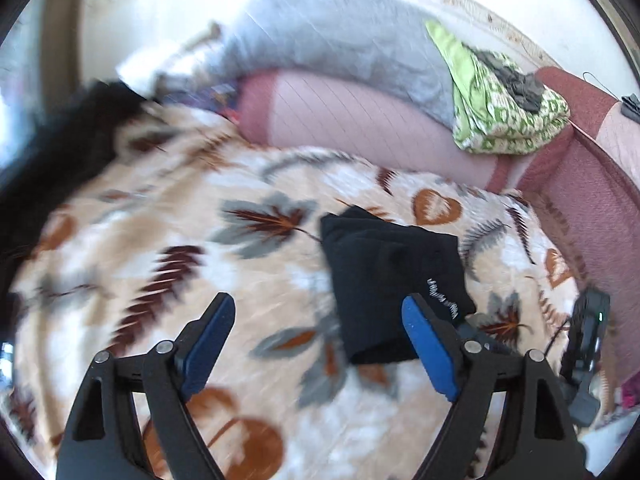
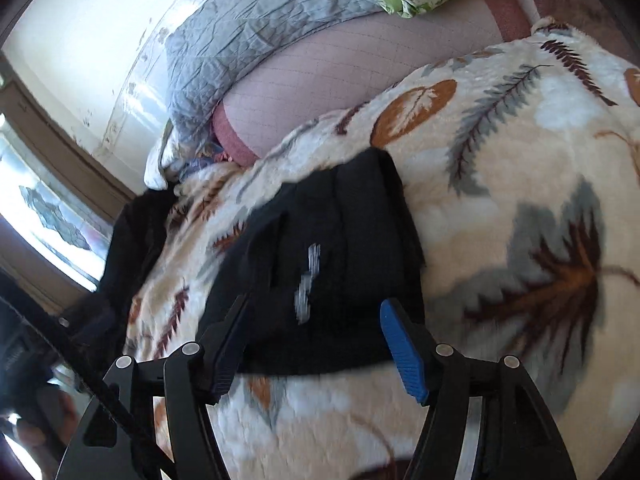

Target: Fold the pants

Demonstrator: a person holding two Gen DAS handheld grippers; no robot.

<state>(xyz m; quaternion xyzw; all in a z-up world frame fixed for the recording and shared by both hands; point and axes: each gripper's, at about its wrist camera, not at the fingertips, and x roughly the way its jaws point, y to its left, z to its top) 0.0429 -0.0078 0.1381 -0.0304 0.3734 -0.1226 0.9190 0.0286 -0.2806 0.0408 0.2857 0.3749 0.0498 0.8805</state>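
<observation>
Pants [image 1: 390, 280]: black, folded into compact bundle, lying on leaf-print blanket [image 1: 168, 216] | left gripper [image 1: 322, 342]: fingers spread, holding nothing, bundle near its right finger | right gripper [image 2: 316, 344]: fingers spread over bundle, not pinching.

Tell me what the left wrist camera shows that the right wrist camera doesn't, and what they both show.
Only the left wrist view shows the left gripper, jaws open over the leaf-print blanket, and a black device at the blanket's right edge. Only the right wrist view shows the right gripper, jaws open over the near end of the pants, plus a bright window at left. Both show the folded black pants lying flat on the blanket, the gray quilted bedding and the green patterned cloth behind.
</observation>
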